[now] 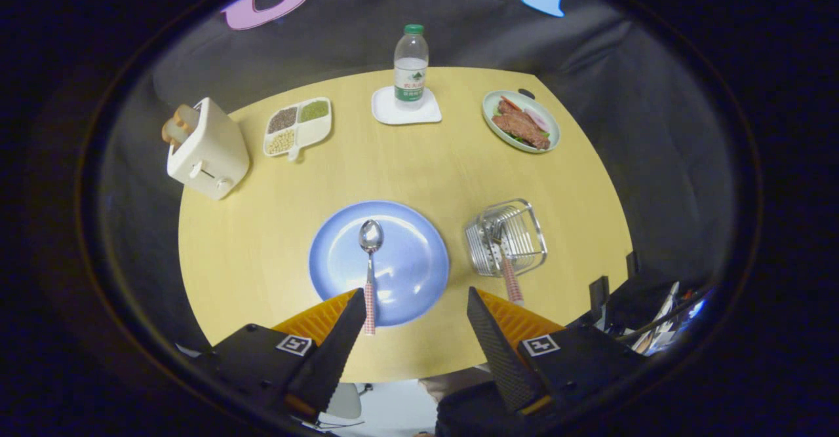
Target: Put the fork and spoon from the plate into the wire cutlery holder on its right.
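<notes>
— Where are you looking from?
— I'm riding high over the near edge of the table (262, 253), facing forward and down along my spread fingers (341, 345), taking in the whole tabletop to the booth wall (629, 129).

We hold gripper (416, 303) above table, tilted downward; fingers (341, 339) spread wide apart, nothing between them, tips touching nothing, pointing forward.

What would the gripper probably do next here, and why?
Probably shift slightly left and lower its open gripper onto the spoon's handle. The fork already stands in the wire holder, while the spoon still lies on the blue plate, its handle beside one finger.
</notes>
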Demonstrator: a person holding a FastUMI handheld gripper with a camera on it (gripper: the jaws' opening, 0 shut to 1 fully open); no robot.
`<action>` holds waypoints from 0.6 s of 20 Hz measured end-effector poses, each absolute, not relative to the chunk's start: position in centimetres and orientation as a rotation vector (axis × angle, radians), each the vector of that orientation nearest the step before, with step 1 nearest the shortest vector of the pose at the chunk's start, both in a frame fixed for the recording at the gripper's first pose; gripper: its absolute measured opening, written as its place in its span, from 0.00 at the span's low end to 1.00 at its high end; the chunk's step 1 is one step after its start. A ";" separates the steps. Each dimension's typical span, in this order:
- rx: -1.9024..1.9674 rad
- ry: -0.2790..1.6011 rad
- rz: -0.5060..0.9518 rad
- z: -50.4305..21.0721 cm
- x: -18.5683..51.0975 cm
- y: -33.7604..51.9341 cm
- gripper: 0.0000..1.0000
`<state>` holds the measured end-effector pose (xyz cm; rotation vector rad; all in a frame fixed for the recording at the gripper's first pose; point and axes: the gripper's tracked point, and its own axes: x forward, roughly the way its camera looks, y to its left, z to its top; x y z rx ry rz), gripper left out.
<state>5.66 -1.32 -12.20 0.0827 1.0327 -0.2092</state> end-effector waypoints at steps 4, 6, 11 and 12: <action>0.096 0.954 -0.251 -16.5 5.9 0.4 0.99; 0.072 0.926 -0.266 -18.8 5.9 0.8 0.99; 0.082 0.806 -0.234 -23.2 6.0 2.7 0.99; 0.093 0.785 -0.224 -23.5 6.0 3.1 0.99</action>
